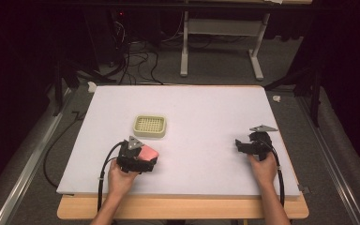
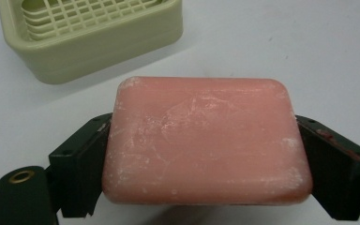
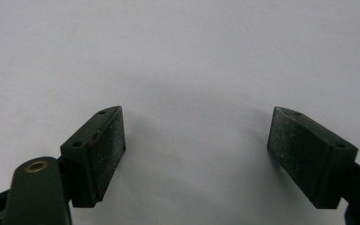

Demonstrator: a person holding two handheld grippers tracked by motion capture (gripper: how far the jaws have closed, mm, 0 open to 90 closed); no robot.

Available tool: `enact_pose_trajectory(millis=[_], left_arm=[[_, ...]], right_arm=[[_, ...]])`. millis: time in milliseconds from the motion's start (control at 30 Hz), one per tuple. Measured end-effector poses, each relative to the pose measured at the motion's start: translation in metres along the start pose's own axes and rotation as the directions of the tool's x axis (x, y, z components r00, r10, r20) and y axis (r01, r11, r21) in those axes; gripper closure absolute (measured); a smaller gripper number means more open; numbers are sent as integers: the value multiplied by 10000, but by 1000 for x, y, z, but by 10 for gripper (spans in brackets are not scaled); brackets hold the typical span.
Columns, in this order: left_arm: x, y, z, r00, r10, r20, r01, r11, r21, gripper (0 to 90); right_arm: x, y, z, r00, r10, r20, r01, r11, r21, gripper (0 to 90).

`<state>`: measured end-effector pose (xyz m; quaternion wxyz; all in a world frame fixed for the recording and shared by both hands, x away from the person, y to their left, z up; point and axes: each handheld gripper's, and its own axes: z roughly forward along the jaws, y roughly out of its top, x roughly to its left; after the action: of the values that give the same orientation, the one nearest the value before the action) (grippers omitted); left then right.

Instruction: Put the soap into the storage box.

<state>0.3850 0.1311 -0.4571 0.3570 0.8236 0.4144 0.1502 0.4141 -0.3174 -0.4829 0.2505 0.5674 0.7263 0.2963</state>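
A pink bar of soap (image 2: pixel 205 140) sits between the jaws of my left gripper (image 2: pixel 201 161), whose pads press on its two short sides. In the high view the soap (image 1: pixel 148 153) sticks out of the left gripper (image 1: pixel 145 158) just above the white mat, at the front left. A pale green soap dish (image 1: pixel 149 125) with a grid top stands a little beyond it; in the left gripper view the soap dish (image 2: pixel 93 35) is at the upper left. My right gripper (image 3: pixel 194 140) is open over bare mat, and in the high view the right gripper (image 1: pixel 243 145) rests at the front right.
The white mat (image 1: pixel 206 117) covers a wooden table (image 1: pixel 183 208). Cables (image 1: pixel 136 61) and a white table frame (image 1: pixel 220 47) stand on the floor beyond the far edge. A black cable (image 1: pixel 104 173) trails back from the left gripper.
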Motion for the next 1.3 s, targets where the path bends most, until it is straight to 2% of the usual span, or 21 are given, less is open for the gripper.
enact_pose_trajectory(millis=[300, 367, 733, 867, 1000, 1200, 1233, 1300], left_arm=[[2, 12, -7, 10000, 14, 36, -13, 9999, -143, 138], [4, 17, -10, 9998, -112, 155, 116, 9996, -252, 138], [8, 36, -13, 9999, -111, 93, 114, 9994, -340, 138], [10, 42, -12, 9998, -192, 107, 195, 9993, -316, 138], [15, 51, -11, 9988, -446, 182, 453, 9983, -360, 138], [19, 59, -10, 9987, -511, 9, 511, 9981, -358, 138], [22, 62, -9, 9978, -660, 43, 661, 9972, -336, 138], [23, 64, -7, 9977, -668, -109, 664, 9971, -364, 138]], right_arm=[[0, 0, 0, 10000, -11, 3, 11, 10000, -1, 199], [0, 0, 0, 10000, -1, 2, 1, 10000, 1, 199], [0, 0, 0, 10000, -10, 2, 10, 10000, 0, 199], [0, 0, 0, 10000, -12, 4, 12, 10000, 0, 199], [0, 0, 0, 10000, -1, 1, 1, 10000, 3, 199], [0, 0, 0, 10000, -3, 1, 3, 10000, 5, 199], [0, 0, 0, 10000, -24, 3, 24, 10000, 5, 199], [0, 0, 0, 10000, -25, 5, 25, 10000, 7, 199]])
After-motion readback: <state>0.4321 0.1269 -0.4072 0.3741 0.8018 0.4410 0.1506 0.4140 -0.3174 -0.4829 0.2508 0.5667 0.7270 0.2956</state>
